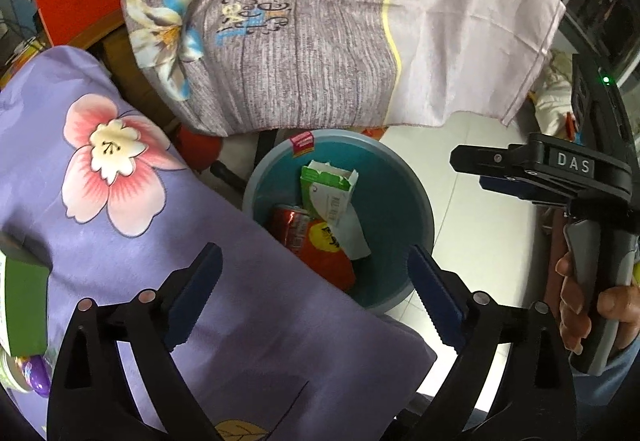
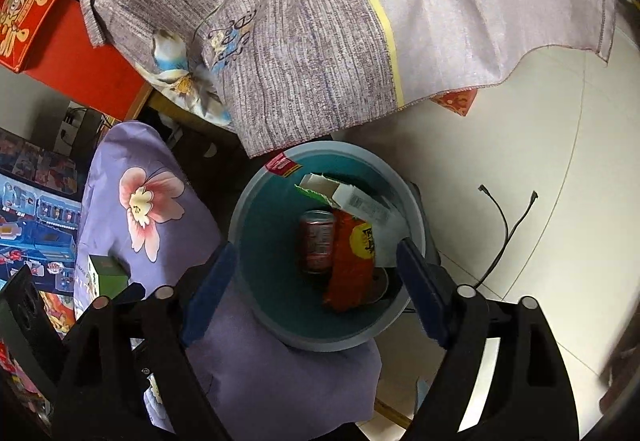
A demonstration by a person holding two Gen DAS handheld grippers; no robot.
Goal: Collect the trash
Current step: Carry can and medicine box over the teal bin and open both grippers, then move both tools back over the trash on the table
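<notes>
Two grippers gaping empty, left gripper (image 1: pixel 314 273), right gripper (image 2: pixel 314 281) marked "DAS", bin (image 1: pixel 396 177)

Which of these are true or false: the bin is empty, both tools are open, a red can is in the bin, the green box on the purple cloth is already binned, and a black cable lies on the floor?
1. The bin is empty. False: it holds a red can, a red snack wrapper and a torn green carton.
2. The left tool and the right tool are both open with nothing between their pads. True.
3. A red can lies in the bin. True.
4. The green box is in the bin. False: it sits on the purple cloth.
5. A black cable lies on the floor. True.
</notes>
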